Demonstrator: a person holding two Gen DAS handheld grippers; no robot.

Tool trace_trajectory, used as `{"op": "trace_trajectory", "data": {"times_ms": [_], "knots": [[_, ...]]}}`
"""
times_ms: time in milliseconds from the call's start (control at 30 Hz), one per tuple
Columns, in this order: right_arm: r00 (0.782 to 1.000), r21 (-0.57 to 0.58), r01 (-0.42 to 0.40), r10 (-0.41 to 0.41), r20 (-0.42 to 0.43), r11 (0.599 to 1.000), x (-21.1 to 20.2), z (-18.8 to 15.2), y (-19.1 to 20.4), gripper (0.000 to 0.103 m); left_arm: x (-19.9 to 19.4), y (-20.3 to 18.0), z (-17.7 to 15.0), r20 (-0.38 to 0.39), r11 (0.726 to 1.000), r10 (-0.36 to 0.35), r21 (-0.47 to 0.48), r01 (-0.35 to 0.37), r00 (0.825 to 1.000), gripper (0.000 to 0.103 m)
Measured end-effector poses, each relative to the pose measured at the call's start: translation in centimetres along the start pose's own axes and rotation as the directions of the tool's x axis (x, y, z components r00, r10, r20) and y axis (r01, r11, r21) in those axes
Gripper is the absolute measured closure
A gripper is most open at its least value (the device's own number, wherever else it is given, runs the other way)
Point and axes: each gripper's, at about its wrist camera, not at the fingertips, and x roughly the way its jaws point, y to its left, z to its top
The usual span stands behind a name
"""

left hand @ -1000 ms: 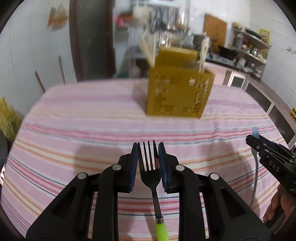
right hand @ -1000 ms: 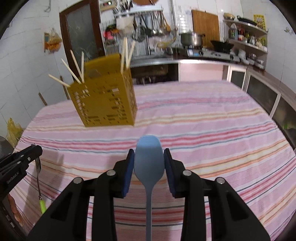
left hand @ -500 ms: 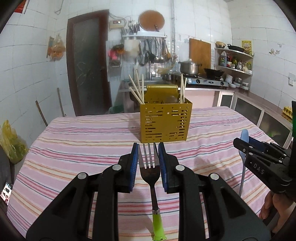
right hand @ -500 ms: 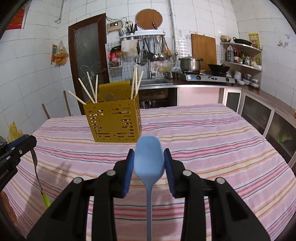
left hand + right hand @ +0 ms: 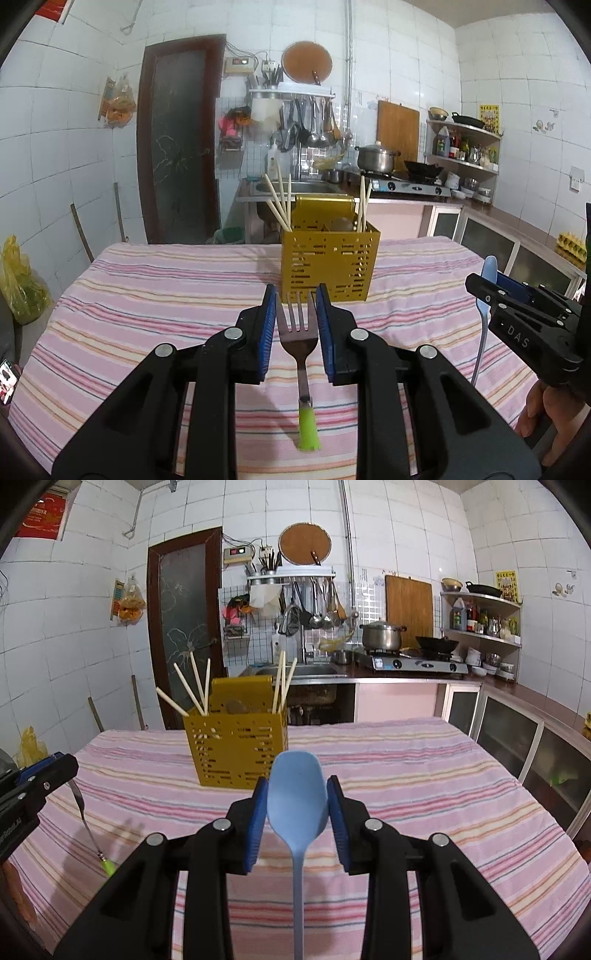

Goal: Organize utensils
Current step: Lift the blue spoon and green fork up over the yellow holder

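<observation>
Task part done, by the look of it. Chopsticks (image 5: 279,199) already standing in the yellow caddy (image 5: 328,264), centre of the left view, on the striped bench (image 5: 155,295); something brown and rounded also inside, too hidden to name. Fork (image 5: 298,332) clamped by its head in the left gripper (image 5: 295,325), fingers closed against its sides, tines toward the caddy, green handle hanging toward the lower frame. Blue spoon (image 5: 297,805) pinched by its bowl in the right gripper (image 5: 297,812), fingers tight on both edges, handle dropping to the bottom centre. Both held above the bench, short of the caddy. Left to do, probably: carrying both over and dropping them into the caddy. No other loose utensils seen on the cloth.
</observation>
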Motion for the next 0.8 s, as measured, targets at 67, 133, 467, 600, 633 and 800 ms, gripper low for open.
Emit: {"op": "trace_trajectory", "data": {"times_ms": [67, 133, 467, 600, 633, 800], "knots": [[1.000, 0.001, -0.001, 0.001, 0.011, 1.000, 0.3, 0.6, 0.0, 0.070, 0.3, 0.3, 0.3, 0.002, 1.000, -0.004, -0.009, 0.004, 1.000, 0.083], [1.000, -0.002, -0.001, 0.001, 0.019, 1.000, 0.7, 1.2, 0.1, 0.070, 0.7, 0.6, 0.6, 0.003, 1.000, -0.005, -0.014, 0.005, 1.000, 0.083], [1.000, 0.014, -0.014, 0.014, 0.024, 1.000, 3.3, 2.2, 0.2, 0.070, 2.8, 1.0, 2.7, 0.017, 1.000, -0.006, -0.014, 0.007, 1.000, 0.083], [1.000, 0.015, -0.017, 0.017, 0.024, 1.000, 4.1, 2.5, 0.2, 0.070, 3.2, 0.9, 3.5, 0.028, 1.000, -0.010, -0.008, 0.010, 1.000, 0.083], [1.000, 0.014, -0.017, 0.017, 0.023, 1.000, 4.2, 2.6, 0.2, 0.070, 3.4, 0.9, 3.7, 0.028, 1.000, -0.012, -0.008, 0.012, 1.000, 0.083], [0.999, 0.017, -0.022, 0.021, 0.031, 1.000, 4.8, 3.2, 0.0, 0.070, 3.9, 0.6, 4.7, 0.037, 1.000, -0.020, -0.008, 0.021, 0.999, 0.083]]}}
